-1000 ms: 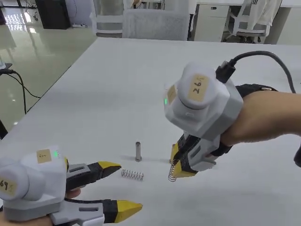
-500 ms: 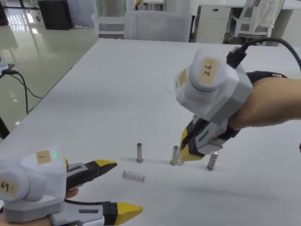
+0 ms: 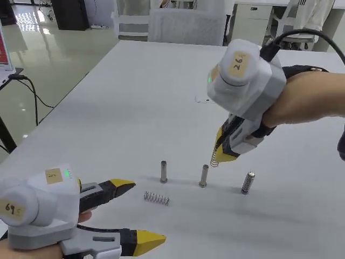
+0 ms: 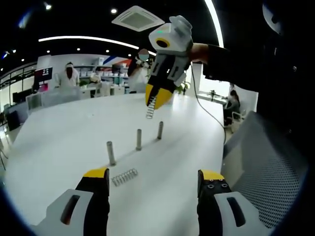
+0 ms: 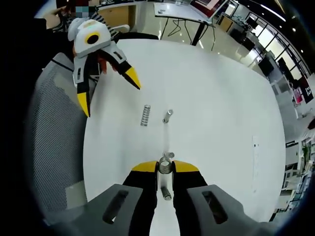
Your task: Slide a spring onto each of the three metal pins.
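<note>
Higher than before, the right claw (image 3: pixel 221 154) grips a thin coiled steel spring (image 3: pixel 214 158) above the middle grey metal pin (image 3: pixel 204 176); the left claw (image 3: pixel 146 211) gapes wide beside a loose spring (image 3: pixel 156 198) on the white bench (image 3: pixel 135 97).

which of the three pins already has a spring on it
The rightmost pin in the head view, wrapped in coils; the middle pin and the left pin stand bare.

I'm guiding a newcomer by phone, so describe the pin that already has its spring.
On the white workbench, three metal pins stand in a short row. Take the end pin farthest from the loose spring lying flat. It alone wears a fitted spring; the middle pin and other end pin are bare.
</note>
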Action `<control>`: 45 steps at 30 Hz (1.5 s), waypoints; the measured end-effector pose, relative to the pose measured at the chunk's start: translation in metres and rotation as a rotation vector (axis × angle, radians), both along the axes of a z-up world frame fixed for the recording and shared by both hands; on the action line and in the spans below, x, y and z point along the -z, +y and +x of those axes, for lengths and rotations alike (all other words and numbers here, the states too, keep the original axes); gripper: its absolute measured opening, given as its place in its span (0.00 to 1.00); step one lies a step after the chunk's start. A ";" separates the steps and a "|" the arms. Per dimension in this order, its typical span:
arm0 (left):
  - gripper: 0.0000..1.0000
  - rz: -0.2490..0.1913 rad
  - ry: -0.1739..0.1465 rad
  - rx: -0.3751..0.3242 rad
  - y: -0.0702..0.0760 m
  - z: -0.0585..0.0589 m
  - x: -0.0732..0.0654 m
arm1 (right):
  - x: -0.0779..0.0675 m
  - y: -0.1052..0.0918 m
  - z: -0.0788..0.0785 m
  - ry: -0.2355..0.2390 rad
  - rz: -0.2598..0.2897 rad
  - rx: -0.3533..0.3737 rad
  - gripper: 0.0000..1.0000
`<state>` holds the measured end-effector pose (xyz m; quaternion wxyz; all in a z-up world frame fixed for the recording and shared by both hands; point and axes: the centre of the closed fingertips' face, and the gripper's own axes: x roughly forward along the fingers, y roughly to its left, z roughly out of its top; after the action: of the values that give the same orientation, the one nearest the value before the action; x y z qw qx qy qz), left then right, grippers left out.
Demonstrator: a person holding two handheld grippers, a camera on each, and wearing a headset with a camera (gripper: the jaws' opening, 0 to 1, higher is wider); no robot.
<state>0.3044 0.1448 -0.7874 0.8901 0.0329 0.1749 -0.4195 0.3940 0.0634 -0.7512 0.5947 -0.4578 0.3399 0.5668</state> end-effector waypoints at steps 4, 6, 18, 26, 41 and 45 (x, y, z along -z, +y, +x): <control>0.70 0.003 -0.003 -0.002 0.000 0.000 -0.001 | 0.006 0.004 0.010 0.000 -0.004 0.002 0.08; 0.71 0.003 -0.002 -0.006 0.000 0.001 0.000 | 0.011 0.003 0.012 -0.001 -0.009 0.005 0.08; 0.73 0.009 0.004 -0.012 -0.001 0.001 0.001 | 0.023 0.002 0.016 0.021 -0.012 0.016 0.08; 0.74 0.008 0.005 -0.014 -0.001 0.002 0.000 | 0.026 0.005 0.016 0.025 -0.009 0.014 0.08; 0.74 0.011 0.010 -0.013 0.000 0.004 0.000 | 0.032 0.005 0.016 0.042 -0.014 0.019 0.08; 0.73 0.013 0.010 -0.012 0.000 0.003 0.000 | 0.035 0.005 0.016 0.048 -0.018 0.022 0.08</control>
<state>0.3078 0.1453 -0.7875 0.8915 0.0357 0.1825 -0.4131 0.4097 0.0681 -0.7859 0.5886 -0.4457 0.3641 0.5678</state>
